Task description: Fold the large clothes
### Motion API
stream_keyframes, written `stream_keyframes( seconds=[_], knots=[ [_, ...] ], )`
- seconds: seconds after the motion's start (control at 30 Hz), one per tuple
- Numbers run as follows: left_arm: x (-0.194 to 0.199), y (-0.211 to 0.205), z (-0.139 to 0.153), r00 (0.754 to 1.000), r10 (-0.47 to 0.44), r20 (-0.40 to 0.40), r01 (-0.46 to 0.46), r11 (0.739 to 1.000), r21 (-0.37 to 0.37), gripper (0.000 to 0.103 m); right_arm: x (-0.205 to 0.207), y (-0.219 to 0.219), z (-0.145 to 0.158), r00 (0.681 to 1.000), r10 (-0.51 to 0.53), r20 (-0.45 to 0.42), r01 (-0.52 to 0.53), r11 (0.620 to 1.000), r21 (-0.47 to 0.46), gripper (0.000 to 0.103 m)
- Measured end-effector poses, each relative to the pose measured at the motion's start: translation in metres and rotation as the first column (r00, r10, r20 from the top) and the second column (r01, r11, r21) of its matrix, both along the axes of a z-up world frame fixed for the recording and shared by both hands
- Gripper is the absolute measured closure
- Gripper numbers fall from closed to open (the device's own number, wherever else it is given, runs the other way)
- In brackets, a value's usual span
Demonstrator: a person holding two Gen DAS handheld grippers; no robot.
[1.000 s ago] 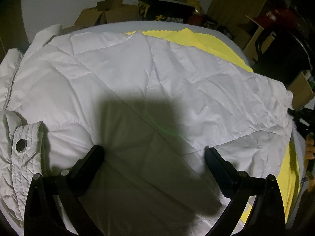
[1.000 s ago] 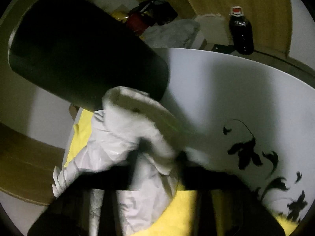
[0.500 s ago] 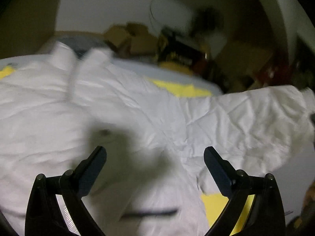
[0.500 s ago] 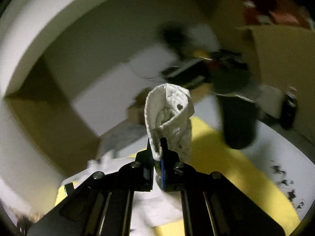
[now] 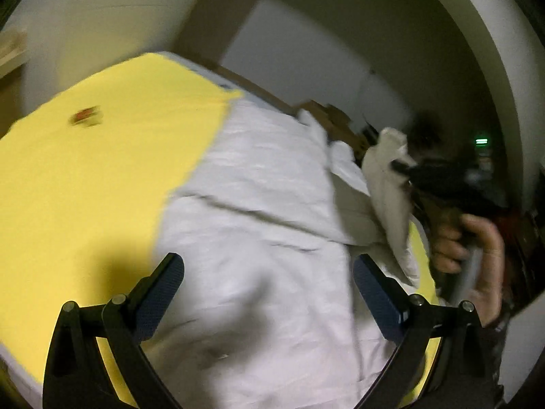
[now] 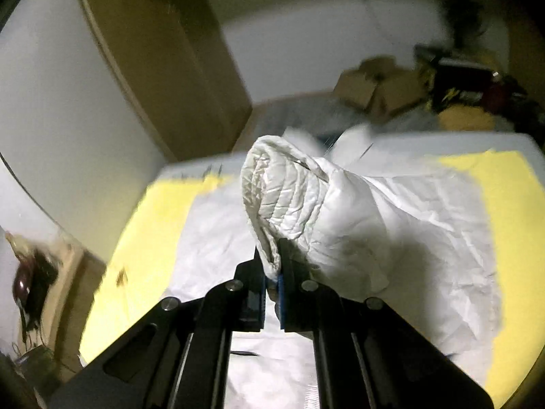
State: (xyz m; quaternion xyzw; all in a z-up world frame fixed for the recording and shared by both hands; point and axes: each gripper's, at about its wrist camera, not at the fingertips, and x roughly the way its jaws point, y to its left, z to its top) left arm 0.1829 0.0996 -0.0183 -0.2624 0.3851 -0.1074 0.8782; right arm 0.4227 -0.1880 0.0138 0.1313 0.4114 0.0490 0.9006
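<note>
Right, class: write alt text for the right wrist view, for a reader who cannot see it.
The right gripper is shut on a quilted sleeve cuff of a white puffer jacket, lifting it. The jacket's body lies spread over a yellow cloth on a table; blurred cardboard boxes sit behind.

The white quilted jacket (image 6: 340,238) lies spread on yellow cloth (image 6: 494,187), its ribbed cuff (image 6: 269,197) lifted.
</note>
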Motion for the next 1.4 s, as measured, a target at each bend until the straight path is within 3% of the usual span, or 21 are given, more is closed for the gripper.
stream_keyframes(
  seconds=[0.1, 0.2, 0.27, 0.33, 0.4, 0.47, 0.53, 0.67, 0.77, 0.8, 0.87, 1.0, 1.1, 1.13, 1.3, 1.4],
  knots=[
    [-0.017, 0.019, -0.015, 1.0, 0.018, -0.014, -0.018, 1.0, -0.012, 0.003, 0.024, 0.039, -0.061, 0.996, 0.026, -0.089, -0.031, 0.998, -0.046, 0.089],
    [-0.03, 0.027, -0.028, 0.999, -0.016, -0.031, 0.014, 0.998, -0.062, 0.003, 0.021, 0.043, -0.105, 0.969, 0.061, -0.241, -0.049, 0.997, 0.057, 0.076],
    [-0.039, 0.03, -0.033, 0.999, -0.025, -0.026, 0.022, 0.997, -0.078, 0.003, 0.01, 0.034, -0.103, 0.968, 0.085, -0.237, -0.048, 0.986, 0.157, 0.074],
    [-0.043, 0.033, -0.04, 0.999, -0.033, -0.018, 0.031, 0.995, -0.098, 0.003, -0.006, 0.019, -0.079, 0.98, 0.105, -0.168, -0.065, 0.972, 0.224, 0.073],
    [-0.041, 0.031, -0.043, 0.999, -0.038, -0.012, 0.037, 0.993, -0.116, 0.003, -0.021, -0.001, -0.045, 0.996, 0.061, -0.067, -0.043, 0.97, 0.241, 0.07],
    [-0.038, 0.028, -0.044, 0.999, -0.041, -0.013, 0.039, 0.99, -0.133, 0.003, -0.023, -0.019, -0.024, 1.0, -0.014, -0.024, 0.018, 0.977, 0.212, 0.069],
    [-0.036, 0.025, -0.043, 0.999, -0.045, -0.017, 0.042, 0.988, -0.146, 0.003, -0.01, -0.025, -0.026, 0.998, -0.052, -0.043, 0.059, 0.986, 0.155, 0.069],
    [-0.039, 0.027, -0.038, 0.999, -0.027, -0.017, 0.025, 0.99, -0.136, 0.003, 0.025, 0.003, -0.073, 0.99, -0.015, -0.137, 0.026, 0.997, 0.078, 0.069],
    [-0.052, 0.044, -0.033, 0.999, 0.022, -0.024, -0.025, 0.992, -0.122, 0.003, 0.049, 0.023, -0.136, 0.955, -0.007, -0.295, 0.002, 1.0, -0.016, 0.067],
    [-0.057, 0.051, -0.032, 0.999, 0.043, -0.026, -0.046, 0.992, -0.119, 0.003, 0.049, 0.025, -0.138, 0.96, 0.005, -0.279, -0.014, 0.999, -0.033, 0.067],
    [-0.068, 0.071, -0.033, 0.995, 0.093, -0.036, -0.096, 0.989, -0.112, 0.003, 0.038, 0.031, -0.126, 0.959, 0.05, -0.278, -0.076, 0.994, -0.084, 0.067],
    [-0.077, 0.1, -0.05, 0.988, 0.12, -0.096, -0.133, 0.981, -0.139, 0.003, -0.029, 0.022, -0.07, 0.979, 0.157, -0.13, -0.161, 0.987, -0.018, 0.064],
    [-0.075, 0.105, -0.065, 0.985, 0.111, -0.134, -0.132, 0.978, -0.161, 0.003, -0.081, 0.015, -0.051, 0.971, 0.226, -0.072, -0.219, 0.971, 0.096, 0.035],
    [-0.073, 0.105, -0.067, 0.984, 0.111, -0.138, -0.132, 0.978, -0.159, 0.003, -0.09, 0.015, -0.051, 0.969, 0.237, -0.067, -0.228, 0.966, 0.123, 0.032],
    [-0.061, 0.092, -0.07, 0.983, 0.096, -0.157, -0.123, 0.977, -0.174, 0.003, -0.134, 0.083, -0.083, 0.902, 0.419, -0.103, -0.41, 0.907, 0.1, 0.038],
    [-0.062, 0.085, -0.069, 0.983, 0.086, -0.164, -0.118, 0.973, -0.197, 0.003, -0.136, 0.124, -0.149, 0.824, 0.481, -0.299, -0.477, 0.874, 0.089, 0.038]
  ],
)
